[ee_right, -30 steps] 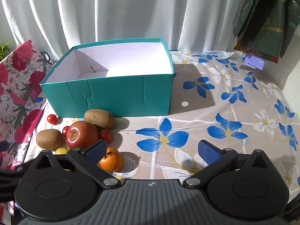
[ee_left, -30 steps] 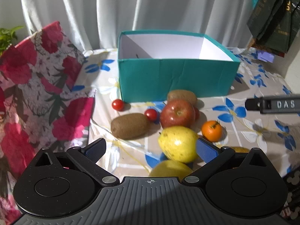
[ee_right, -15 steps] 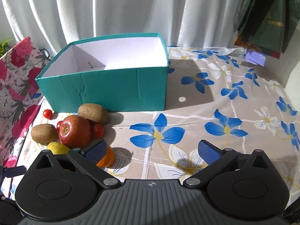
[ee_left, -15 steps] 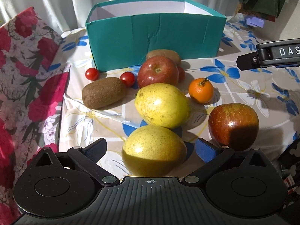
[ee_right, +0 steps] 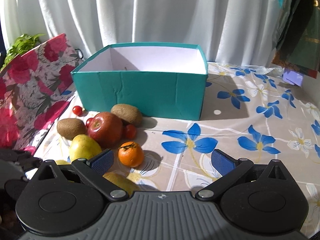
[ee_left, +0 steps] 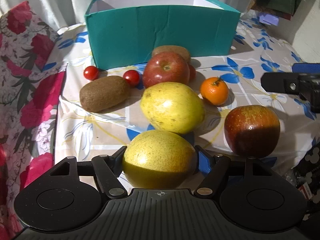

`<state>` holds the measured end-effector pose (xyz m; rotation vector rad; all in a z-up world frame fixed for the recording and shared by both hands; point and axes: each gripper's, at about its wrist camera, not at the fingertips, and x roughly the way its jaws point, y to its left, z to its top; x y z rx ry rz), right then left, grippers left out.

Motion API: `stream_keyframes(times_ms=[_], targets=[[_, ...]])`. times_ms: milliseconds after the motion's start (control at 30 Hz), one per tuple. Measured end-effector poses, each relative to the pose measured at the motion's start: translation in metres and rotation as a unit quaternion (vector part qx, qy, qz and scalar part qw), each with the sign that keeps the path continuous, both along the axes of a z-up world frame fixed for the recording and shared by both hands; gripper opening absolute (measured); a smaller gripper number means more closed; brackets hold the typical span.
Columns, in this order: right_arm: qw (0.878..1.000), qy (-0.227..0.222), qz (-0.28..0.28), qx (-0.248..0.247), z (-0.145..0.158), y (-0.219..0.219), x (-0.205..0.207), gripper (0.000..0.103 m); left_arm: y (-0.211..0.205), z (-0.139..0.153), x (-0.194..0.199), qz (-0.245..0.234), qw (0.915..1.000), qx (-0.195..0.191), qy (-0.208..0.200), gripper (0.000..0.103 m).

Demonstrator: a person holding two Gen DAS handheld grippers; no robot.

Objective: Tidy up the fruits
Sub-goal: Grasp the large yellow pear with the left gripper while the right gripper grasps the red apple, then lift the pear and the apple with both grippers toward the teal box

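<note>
Left gripper (ee_left: 160, 158) clamped on the nearest yellow pear (ee_left: 159, 159), one finger against each flank, low at the near edge of the floral tablecloth (ee_left: 250, 64). Just beyond, almost touching, a second yellow pear (ee_left: 172, 107). To the right of the grasped fruit, a dark red apple (ee_left: 252, 130), half in shadow. Farther off, a mandarin (ee_left: 214, 91), a brighter red apple (ee_left: 166, 69), a kiwi (ee_left: 104, 93) to the left, and two cherry tomatoes (ee_left: 131, 77) near the teal box (ee_left: 162, 38). Another kiwi (ee_left: 172, 51) wedged between that apple and the box's near wall.

Right gripper (ee_right: 162, 161) spread wide, nothing between its blue pads (ee_right: 102, 161), hovering over the cloth to the right of the fruit cluster. From the right wrist view, box open-topped with a white inside, no fruit visible in it. Red floral fabric (ee_right: 34, 84) at far left, white curtain (ee_right: 160, 10) behind.
</note>
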<state>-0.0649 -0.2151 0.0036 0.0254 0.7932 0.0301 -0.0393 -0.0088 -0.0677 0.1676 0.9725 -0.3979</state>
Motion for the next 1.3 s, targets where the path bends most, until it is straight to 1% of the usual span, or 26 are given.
stream_keyframes(times_ms=[133, 200, 267, 300, 333, 367, 467, 533, 567, 600, 633, 767, 833, 933, 1100, 1300], targets=[[1.0, 0.006, 0.005, 0.013, 0.0, 0.008, -0.004, 0.103, 0.021, 0.012, 0.004, 0.031, 0.9994, -0.013, -0.006, 0.076], [1.0, 0.025, 0.011, 0.001, -0.004, 0.017, -0.004, 0.103, 0.03, 0.019, 0.006, 0.045, 0.9988, -0.013, -0.011, 0.076], [0.999, 0.042, 0.032, -0.002, -0.01, 0.028, -0.004, 0.103, 0.039, 0.024, 0.008, 0.06, 0.9979, -0.018, -0.016, 0.076], [0.998, 0.052, 0.042, -0.006, -0.013, 0.033, -0.004, 0.102, 0.042, 0.027, 0.01, 0.064, 0.9976, -0.022, -0.017, 0.076], [0.997, 0.059, 0.049, -0.009, -0.016, 0.038, -0.003, 0.098, 0.046, 0.029, 0.011, 0.067, 0.9973, -0.026, -0.018, 0.076], [0.996, 0.066, 0.055, -0.01, -0.019, 0.042, -0.003, 0.097, 0.049, 0.031, 0.011, 0.071, 0.9968, -0.03, -0.018, 0.076], [0.994, 0.089, 0.055, -0.019, -0.029, 0.049, 0.001, 0.095, 0.054, 0.035, 0.011, 0.074, 0.9964, -0.036, -0.021, 0.076], [0.993, 0.1, 0.053, -0.015, -0.036, 0.051, 0.003, 0.083, 0.056, 0.036, 0.012, 0.071, 0.9965, -0.038, -0.019, 0.076], [0.993, 0.106, 0.054, -0.014, -0.039, 0.052, 0.005, 0.079, 0.056, 0.036, 0.012, 0.071, 0.9966, -0.039, -0.017, 0.076], [0.992, 0.113, 0.053, -0.015, -0.043, 0.054, 0.007, 0.07, 0.057, 0.036, 0.013, 0.07, 0.9967, -0.04, -0.015, 0.076], [0.992, 0.117, 0.051, -0.018, -0.045, 0.055, 0.007, 0.07, 0.057, 0.036, 0.012, 0.069, 0.9967, -0.04, -0.015, 0.076], [0.992, 0.111, 0.054, -0.039, -0.05, 0.06, 0.007, 0.069, 0.056, 0.037, 0.013, 0.064, 0.9969, -0.044, -0.011, 0.076], [0.992, 0.113, 0.049, -0.033, -0.049, 0.059, 0.009, 0.068, 0.055, 0.039, 0.013, 0.062, 0.9971, -0.044, -0.011, 0.076], [0.992, 0.118, 0.039, -0.01, -0.045, 0.052, 0.01, 0.068, 0.053, 0.051, 0.015, 0.058, 0.997, -0.046, -0.022, 0.076], [0.996, 0.089, 0.03, -0.001, -0.026, 0.046, 0.012, 0.068, 0.042, 0.077, 0.028, 0.066, 0.9959, -0.039, -0.048, 0.076], [0.998, 0.055, 0.023, 0.017, -0.004, 0.037, 0.019, 0.068, 0.027, 0.107, 0.054, 0.093, 0.9924, -0.038, -0.071, 0.076]])
